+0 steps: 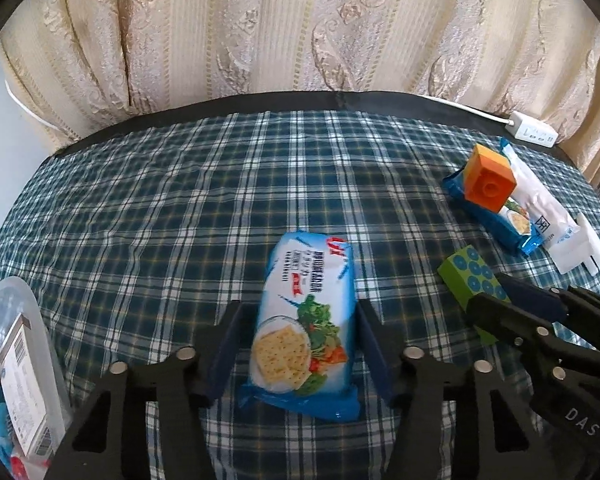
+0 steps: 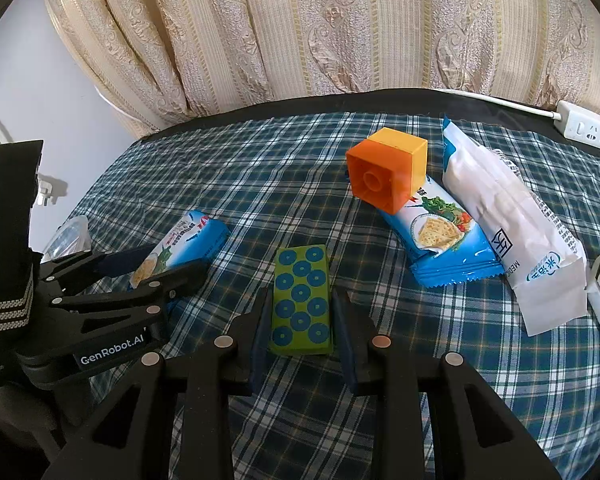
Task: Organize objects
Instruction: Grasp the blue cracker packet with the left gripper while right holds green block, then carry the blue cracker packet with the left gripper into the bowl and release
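Two grips: our left gripper (image 1: 298, 354) is narrowed round the blue foil cracker packet (image 1: 306, 336) mid-cloth w/ pads about touching its long sides, light, crinkly, brittle inside; right gripper (image 2: 300, 336) is clamped on the green dotted block (image 2: 302, 300), stiff, sides best.

Two wrist cameras angled down, close over a plaid tablecloth (image 1: 140, 208), facing curtains (image 2: 340, 32), both catching the green block (image 2: 302, 300), each other's gripper.
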Available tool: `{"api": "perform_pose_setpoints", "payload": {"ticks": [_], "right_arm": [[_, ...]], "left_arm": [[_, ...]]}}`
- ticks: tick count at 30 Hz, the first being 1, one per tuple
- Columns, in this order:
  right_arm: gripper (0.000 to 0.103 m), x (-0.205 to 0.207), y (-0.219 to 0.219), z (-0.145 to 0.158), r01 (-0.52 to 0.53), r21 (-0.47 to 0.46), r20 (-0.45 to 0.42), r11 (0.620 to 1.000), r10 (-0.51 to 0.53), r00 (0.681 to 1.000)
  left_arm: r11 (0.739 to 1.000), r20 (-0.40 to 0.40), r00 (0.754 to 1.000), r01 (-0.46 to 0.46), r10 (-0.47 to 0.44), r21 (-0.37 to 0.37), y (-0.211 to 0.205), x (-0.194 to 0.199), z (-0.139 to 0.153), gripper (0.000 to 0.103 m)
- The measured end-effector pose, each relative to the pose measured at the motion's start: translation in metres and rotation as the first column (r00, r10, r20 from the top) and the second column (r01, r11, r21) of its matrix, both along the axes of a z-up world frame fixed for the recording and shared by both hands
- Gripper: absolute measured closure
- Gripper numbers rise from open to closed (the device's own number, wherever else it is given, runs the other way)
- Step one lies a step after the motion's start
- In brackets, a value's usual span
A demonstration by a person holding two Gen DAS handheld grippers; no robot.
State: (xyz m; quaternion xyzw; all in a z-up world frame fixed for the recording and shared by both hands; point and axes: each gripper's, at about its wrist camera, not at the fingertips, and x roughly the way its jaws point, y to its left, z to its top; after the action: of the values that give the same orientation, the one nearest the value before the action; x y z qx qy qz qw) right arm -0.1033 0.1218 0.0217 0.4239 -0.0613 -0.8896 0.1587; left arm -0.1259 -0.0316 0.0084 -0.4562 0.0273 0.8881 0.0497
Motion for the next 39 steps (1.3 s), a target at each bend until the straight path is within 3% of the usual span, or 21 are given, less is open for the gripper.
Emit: {"api": "perform_pose_setpoints", "payload": {"ticks": [7,18,26,39], "right_arm": [[0.072,0.0,0.0,0.0,0.001,-0.001,0.0,1.0,-0.001,1.0],[0.072,0.0,0.0,0.0,0.0,-0.001,0.0,1.0,0.0,1.0],[0.072,0.0,0.0,0.0,0.0,-0.001,0.0,1.0,0.0,1.0],[0.072,0.0,0.0,0.0,0.0,-0.002,0.0,1.0,0.0,1.0]], "left_arm": [[1.0,-0.014,1.0,0.005,-0.004,0.015,-0.002,0.002,0.002,0.059],[0.999,-0.048,0.998,-0.039,0.039,-0.004,-0.009,0.013,0.011,0.06],[0.996,-0.114,0.991,-0.081,0.077,-0.03,-0.018,0.028,0.028,0.06],[0.988,-0.171,0.974,-0.154,0.149,-0.015,-0.039,0.043,0.041,0.06]]}}
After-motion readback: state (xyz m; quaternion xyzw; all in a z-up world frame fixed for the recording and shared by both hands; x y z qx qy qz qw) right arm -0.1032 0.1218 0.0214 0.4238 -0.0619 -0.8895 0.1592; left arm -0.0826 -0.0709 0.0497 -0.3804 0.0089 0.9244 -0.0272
